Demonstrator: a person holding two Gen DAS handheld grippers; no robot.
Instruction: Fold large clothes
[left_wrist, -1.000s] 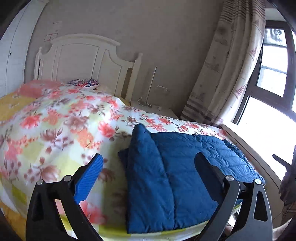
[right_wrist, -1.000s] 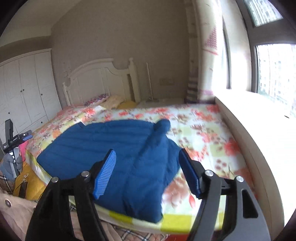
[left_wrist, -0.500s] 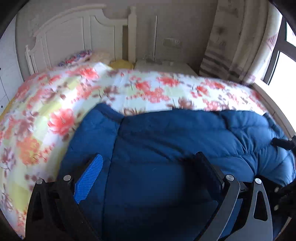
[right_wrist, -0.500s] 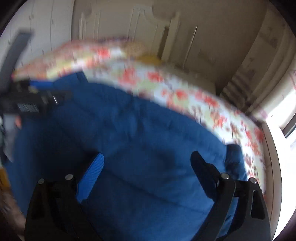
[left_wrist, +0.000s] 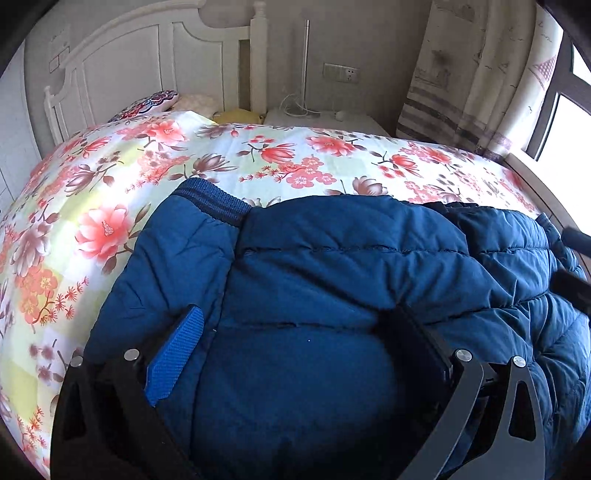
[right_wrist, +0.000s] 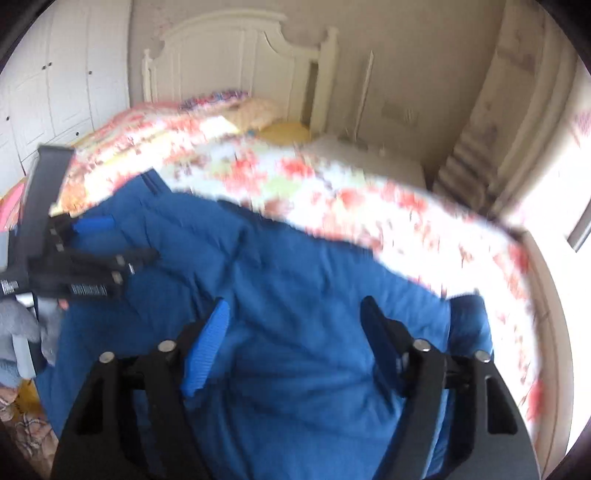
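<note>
A blue quilted jacket (left_wrist: 332, 258) lies folded on the floral bed quilt (left_wrist: 221, 158), its ribbed cuff toward the headboard. My left gripper (left_wrist: 295, 314) stands wide open low over the jacket's near edge, and the padded cloth bulges up between its fingers. In the blurred right wrist view the jacket (right_wrist: 314, 258) fills the lower half. My right gripper (right_wrist: 295, 306) is over its near edge, and its jaws are closing with cloth between them. The left gripper (right_wrist: 92, 254) shows at the left in that view. The right gripper's black tip (left_wrist: 576, 266) pokes in at the right edge.
A white headboard (left_wrist: 147, 74) and pillows (left_wrist: 155, 103) stand at the far end of the bed. A white nightstand (left_wrist: 321, 118) and a patterned curtain (left_wrist: 461, 74) are beyond, with a window ledge (right_wrist: 554, 332) along the right. White wardrobe doors (right_wrist: 55, 92) are at the left.
Both grippers have come down and in from the foot of the bed, close over the jacket. The right jaws have narrowed in the last half second; the left gripper has since held still.
</note>
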